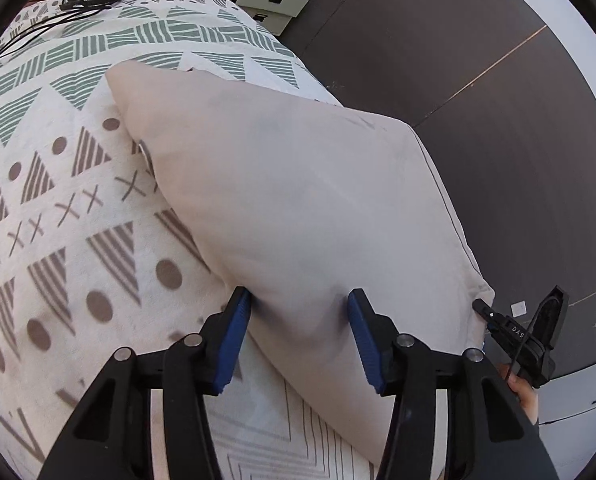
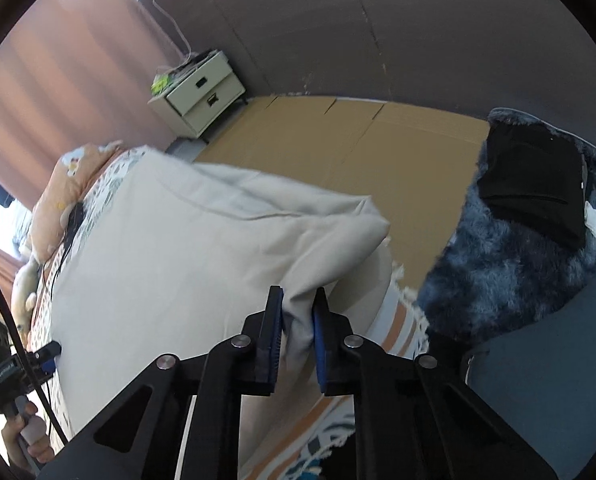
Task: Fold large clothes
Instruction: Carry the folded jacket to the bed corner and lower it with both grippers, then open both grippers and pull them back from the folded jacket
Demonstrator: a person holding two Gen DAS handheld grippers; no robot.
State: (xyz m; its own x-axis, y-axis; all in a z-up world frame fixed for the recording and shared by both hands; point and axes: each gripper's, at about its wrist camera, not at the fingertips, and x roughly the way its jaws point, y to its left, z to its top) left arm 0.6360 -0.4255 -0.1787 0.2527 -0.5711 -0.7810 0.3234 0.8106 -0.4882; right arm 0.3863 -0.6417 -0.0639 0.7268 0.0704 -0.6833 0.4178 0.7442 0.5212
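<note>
- Beige garment (image 1: 298, 208) lies spread on the patterned blanket (image 1: 58, 208) covering the bed, its 3 o'clock edge near the bed's side.
- Left gripper (image 1: 298, 304): blue pads (image 1: 234, 332) apart, straddling the garment's near edge, not clamped.
- Right gripper (image 2: 298, 312): pads pinched on a raised fold of the garment (image 2: 202, 248).
- Nightstand (image 2: 198, 92) at 11 o'clock in the right wrist view; dark furry rug (image 2: 510, 264) at 3 o'clock.

The beige garment (image 1: 298, 208) hides the patterned blanket (image 1: 58, 200) beneath it — its lower edge is cut off behind the left gripper (image 1: 298, 300).
</note>
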